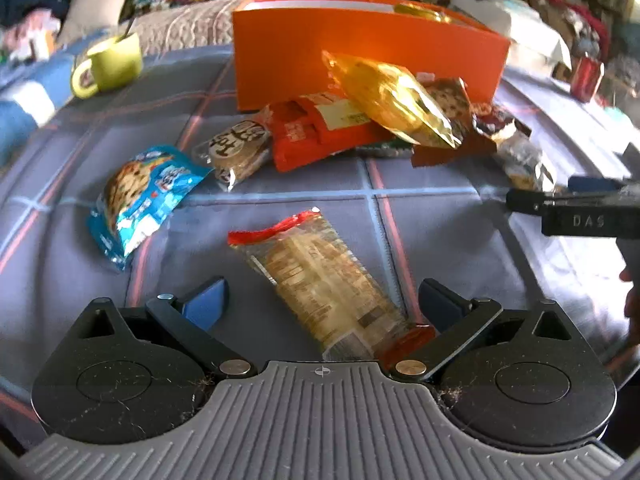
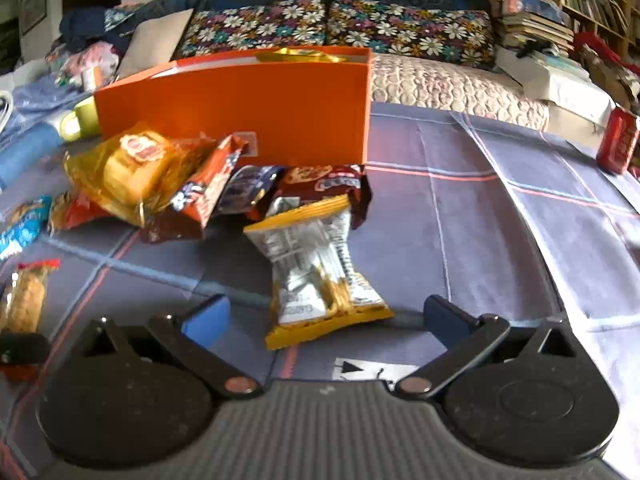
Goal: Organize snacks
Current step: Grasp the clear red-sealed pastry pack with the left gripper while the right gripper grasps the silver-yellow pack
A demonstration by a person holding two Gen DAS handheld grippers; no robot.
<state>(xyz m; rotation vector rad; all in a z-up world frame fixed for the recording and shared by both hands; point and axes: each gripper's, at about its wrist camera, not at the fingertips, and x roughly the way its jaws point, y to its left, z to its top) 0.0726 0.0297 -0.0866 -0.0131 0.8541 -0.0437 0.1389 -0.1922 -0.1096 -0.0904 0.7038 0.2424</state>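
Both grippers spread: left gripper (image 1: 320, 300) around cracker pack (image 1: 320, 292), right gripper (image 2: 326, 314) around yellow-edged packet (image 2: 320, 272); each should be pinched mid-body, then carried to orange box (image 2: 240, 108).

An orange box (image 1: 360, 52) stands upright and open-topped at the rear of the grey checked cloth, with a gold wrapper (image 2: 300, 55) visible inside its top. A pile of snack packets, topped by a yellow packet (image 1: 392, 100), lies directly in front of the box. A blue cookie packet (image 1: 140, 196), a clear cracker sleeve (image 1: 320, 280) with red ends, and a silver-and-yellow packet (image 2: 320, 268) lie flat, apart from the pile.
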